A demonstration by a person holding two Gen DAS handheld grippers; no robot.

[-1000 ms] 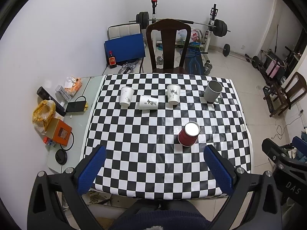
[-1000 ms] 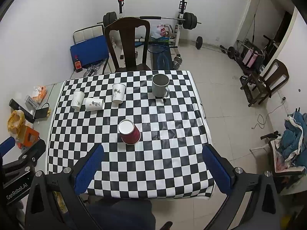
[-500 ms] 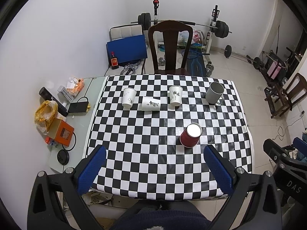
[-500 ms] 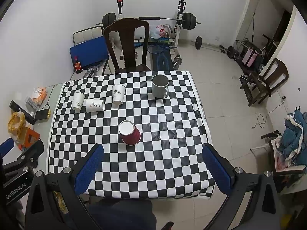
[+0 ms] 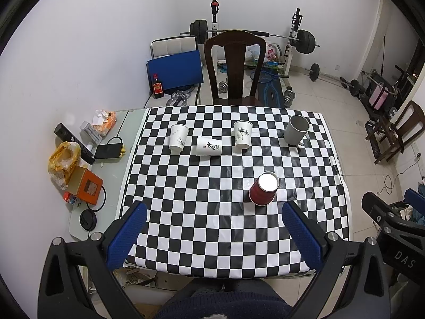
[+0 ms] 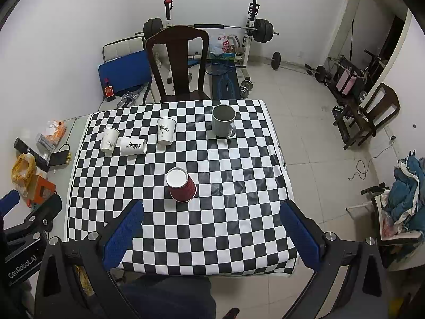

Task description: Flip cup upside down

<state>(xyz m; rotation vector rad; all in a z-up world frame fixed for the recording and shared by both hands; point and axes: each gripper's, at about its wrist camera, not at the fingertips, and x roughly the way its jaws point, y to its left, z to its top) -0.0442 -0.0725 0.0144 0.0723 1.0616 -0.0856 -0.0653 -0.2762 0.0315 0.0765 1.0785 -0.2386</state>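
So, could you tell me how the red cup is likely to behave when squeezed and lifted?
The red cup looks like thin paper, so it is probably light and may dent under a firm squeeze. It already stands with its white base up, wide mouth down on the checkered tablecloth, so it should resist tipping.

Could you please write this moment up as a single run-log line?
left gripper: open, empty | right gripper: open, empty | red cup: upside down on checkered table, untouched
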